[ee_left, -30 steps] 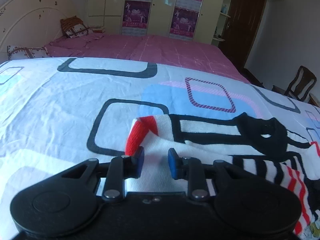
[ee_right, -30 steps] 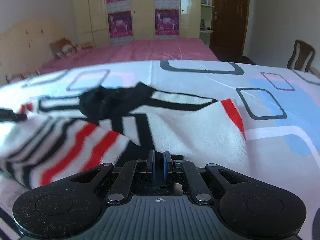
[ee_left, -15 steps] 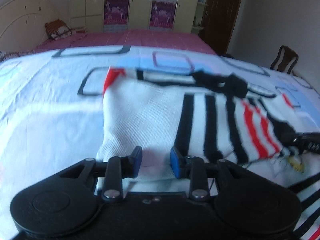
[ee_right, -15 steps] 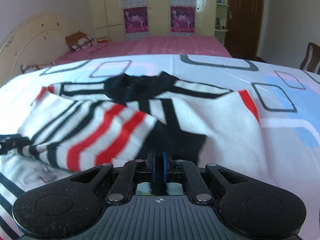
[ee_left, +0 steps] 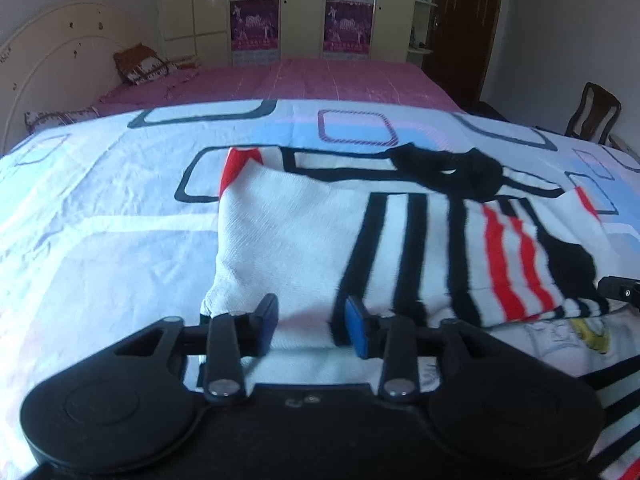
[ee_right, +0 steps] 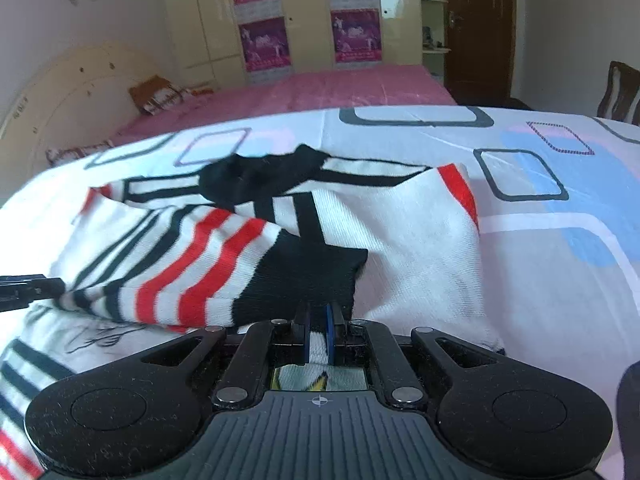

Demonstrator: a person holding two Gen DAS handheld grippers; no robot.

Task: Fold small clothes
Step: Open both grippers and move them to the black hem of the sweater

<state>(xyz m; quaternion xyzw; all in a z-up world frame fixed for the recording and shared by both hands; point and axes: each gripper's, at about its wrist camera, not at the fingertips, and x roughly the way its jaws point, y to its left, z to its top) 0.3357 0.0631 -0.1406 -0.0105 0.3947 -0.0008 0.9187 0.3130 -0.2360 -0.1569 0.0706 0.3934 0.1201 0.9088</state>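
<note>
The right tool is pressed together and pinches a bit of white cloth, the near edge of the striped top. The left tool is partly spread and its jaws are opening. The white edge of the same top lies between them, but the blue pads do not press on it.

Just ahead of both tools, the top lies on the bed sheet, which has big square shapes on it. Its striped sleeve, with red and black bands, is laid over the middle of the top, right in front of the right tool. The black collar is farther ahead.

So I think one side is folded in. The top is not a small neat pack yet, so more folds are left. Another garment with a drawing peeks out to the left of the right tool.
</note>
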